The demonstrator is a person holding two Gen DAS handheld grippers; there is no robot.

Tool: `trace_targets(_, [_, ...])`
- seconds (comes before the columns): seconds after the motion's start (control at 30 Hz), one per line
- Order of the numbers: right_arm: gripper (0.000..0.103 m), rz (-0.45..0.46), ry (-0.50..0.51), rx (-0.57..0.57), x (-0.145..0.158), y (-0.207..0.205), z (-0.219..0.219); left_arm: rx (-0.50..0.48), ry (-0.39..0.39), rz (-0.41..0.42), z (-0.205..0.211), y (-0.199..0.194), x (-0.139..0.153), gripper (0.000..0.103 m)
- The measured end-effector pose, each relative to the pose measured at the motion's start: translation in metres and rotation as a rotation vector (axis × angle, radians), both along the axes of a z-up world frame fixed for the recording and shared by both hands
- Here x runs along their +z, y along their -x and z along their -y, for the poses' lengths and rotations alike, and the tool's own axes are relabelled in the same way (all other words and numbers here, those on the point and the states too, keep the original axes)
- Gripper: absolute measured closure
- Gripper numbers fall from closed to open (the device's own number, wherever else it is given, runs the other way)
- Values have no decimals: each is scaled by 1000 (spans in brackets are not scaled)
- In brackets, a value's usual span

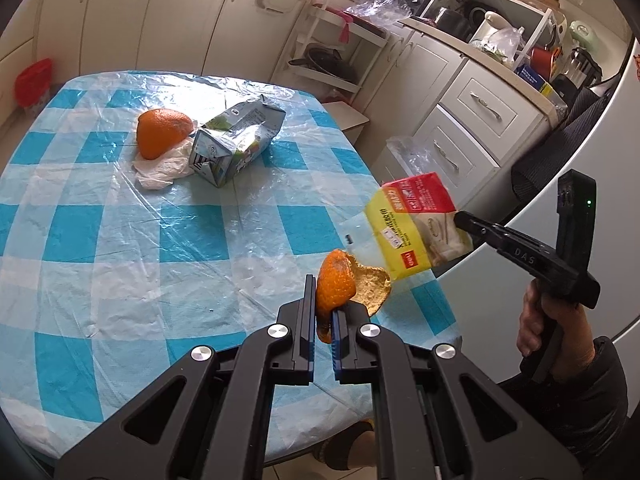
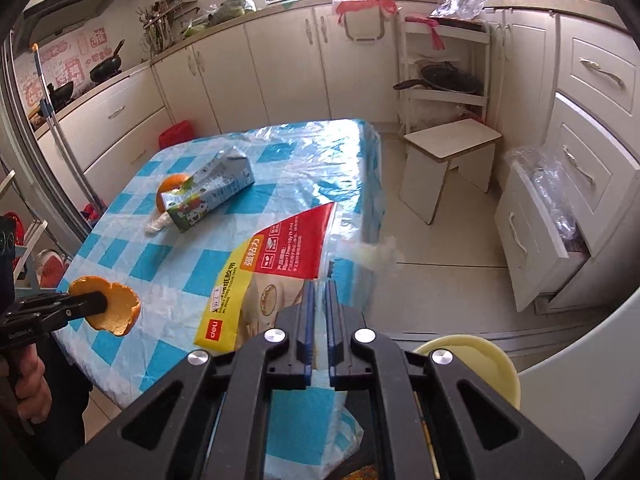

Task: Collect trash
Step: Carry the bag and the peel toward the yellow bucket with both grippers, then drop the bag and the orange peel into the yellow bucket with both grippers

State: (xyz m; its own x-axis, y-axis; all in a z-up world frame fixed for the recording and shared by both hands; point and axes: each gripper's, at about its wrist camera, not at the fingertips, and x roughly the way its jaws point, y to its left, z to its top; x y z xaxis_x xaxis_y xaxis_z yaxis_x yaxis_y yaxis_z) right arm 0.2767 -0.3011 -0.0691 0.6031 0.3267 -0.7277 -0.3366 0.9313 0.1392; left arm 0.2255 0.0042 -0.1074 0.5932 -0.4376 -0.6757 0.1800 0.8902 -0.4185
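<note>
My left gripper (image 1: 323, 292) is shut on a piece of orange peel (image 1: 338, 280), held above the near right part of the table; the same peel (image 2: 116, 306) shows at the left of the right wrist view. My right gripper (image 2: 319, 286) is shut on a yellow and red plastic wrapper (image 2: 276, 272), lifted off the table edge; that wrapper (image 1: 412, 226) hangs from the right gripper's tips (image 1: 464, 220) in the left wrist view. A crushed milk carton (image 1: 236, 140) lies on the table beside a second orange peel (image 1: 162, 132) resting on a white tissue (image 1: 160, 168).
The table (image 1: 120, 240) has a blue and white checked cloth under clear plastic. A white stool (image 2: 448, 160) stands beyond its far corner. An open drawer lined with clear plastic (image 2: 540, 216) sits at the right. A yellow bowl (image 2: 480, 364) lies below the right gripper.
</note>
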Motion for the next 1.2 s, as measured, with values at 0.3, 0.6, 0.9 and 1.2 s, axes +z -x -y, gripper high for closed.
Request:
trace_targets(0.3, [97,36,150,-204,14,18,81,-124,-3,26,60,-13,11,97])
trace_targets(0.6, [94,-279,391,-161,-71,-10,101,-257,-35,30,158,-38,8,97])
trace_targets(0.9, [50,-160,237,-392,-34,-19,142,-329,-131,-33,234,-52,-29,97])
trace_targets(1.2, [38,86,17,-476,26,-9,158,-355,-243,-142,301,-71,-65,95])
